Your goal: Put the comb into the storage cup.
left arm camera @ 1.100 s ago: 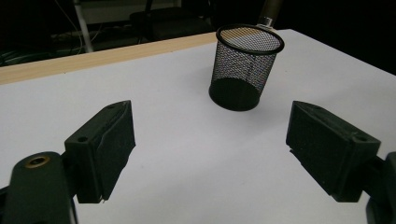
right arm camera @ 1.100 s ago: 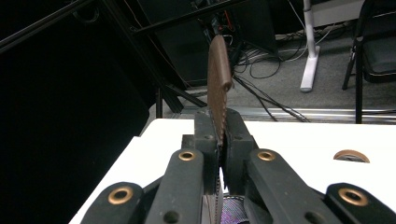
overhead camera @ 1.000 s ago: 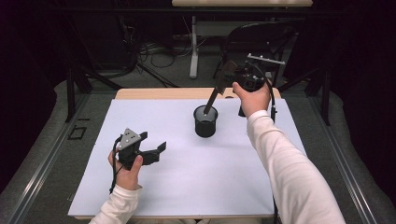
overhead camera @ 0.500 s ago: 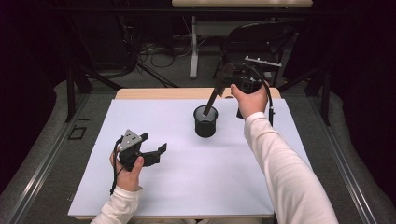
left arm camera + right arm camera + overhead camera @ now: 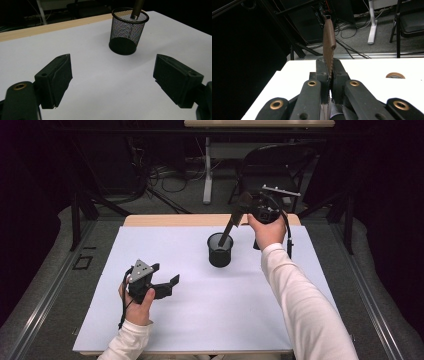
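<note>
A black mesh cup [image 5: 220,251] stands upright on the white sheet [image 5: 200,320], a little behind its middle. My right gripper [image 5: 245,202] hangs above and right of the cup, shut on a thin brown flat stick [image 5: 229,227]. The stick slants down to the left, and its lower end is inside the cup. In the right gripper view the stick [image 5: 328,42] rises from between the closed jaws of the right gripper [image 5: 329,65]. My left gripper [image 5: 165,274] rests low at the sheet's left front, open and empty. In the left gripper view the left gripper [image 5: 112,72] faces the cup [image 5: 128,32] and the stick [image 5: 137,7].
A wooden table edge [image 5: 165,220] shows behind the sheet. Beyond it are a dark chair [image 5: 280,165], cables and a table leg on the floor. Metal rails run along both sides of the table.
The right hand has barely shifted, and the stick's end stays in the cup. The left hand has not moved.
</note>
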Motion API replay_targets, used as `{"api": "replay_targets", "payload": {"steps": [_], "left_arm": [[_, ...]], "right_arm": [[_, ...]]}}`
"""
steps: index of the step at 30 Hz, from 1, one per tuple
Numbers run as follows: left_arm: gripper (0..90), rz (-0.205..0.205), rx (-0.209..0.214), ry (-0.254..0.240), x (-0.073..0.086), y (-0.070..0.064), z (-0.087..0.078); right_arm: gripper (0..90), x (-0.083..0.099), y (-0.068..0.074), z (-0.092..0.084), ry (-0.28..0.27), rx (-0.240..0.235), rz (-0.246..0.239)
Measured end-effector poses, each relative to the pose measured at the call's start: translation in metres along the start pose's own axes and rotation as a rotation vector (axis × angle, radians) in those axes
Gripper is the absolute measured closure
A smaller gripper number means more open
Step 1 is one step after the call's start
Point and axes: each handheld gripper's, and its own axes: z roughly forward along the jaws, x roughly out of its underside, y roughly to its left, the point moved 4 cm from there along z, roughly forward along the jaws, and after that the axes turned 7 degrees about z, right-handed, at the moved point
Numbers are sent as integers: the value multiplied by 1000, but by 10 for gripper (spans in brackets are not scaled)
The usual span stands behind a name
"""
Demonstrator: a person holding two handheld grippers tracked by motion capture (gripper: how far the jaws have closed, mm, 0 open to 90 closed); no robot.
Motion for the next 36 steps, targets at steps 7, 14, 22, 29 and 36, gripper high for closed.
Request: {"api": "replay_targets", "payload": {"steps": [7,14,22,29,36], "left_arm": [[158,-1,1,3,0,0,0],[158,-1,3,1,0,0,0],[158,1,7,3,0,-1,0],[158,4,9,4,0,-1,0],[158,5,11,5,0,-1,0]], "right_arm": [[871,6,-4,6,9,6,5],[870,15,-4,14,24,10,3],[870,22,-3,22,32,20,-2],[870,30,-5,28,40,29,1],[870,35,-9,32,40,35,11]]}}
